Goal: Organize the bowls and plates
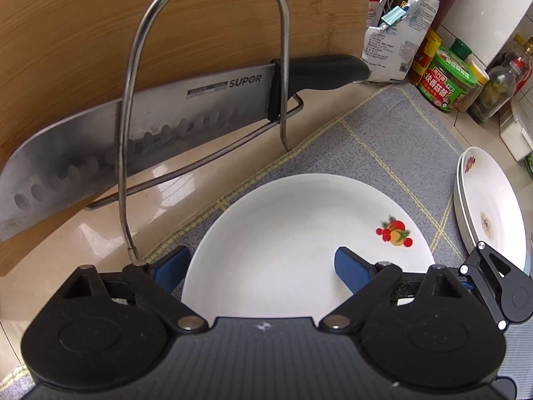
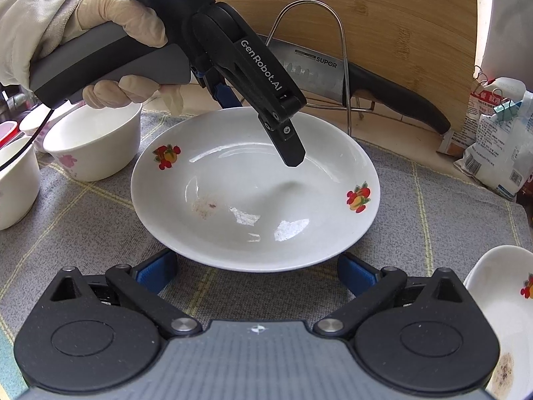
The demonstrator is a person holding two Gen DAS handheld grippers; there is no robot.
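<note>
Right wrist view shows a glossy white round plate with fruit decals lying on the grey woven mat, the left gripper poised above it, the right gripper spread wide at its near rim, both holding nothing; two white bowls sit left.
</note>
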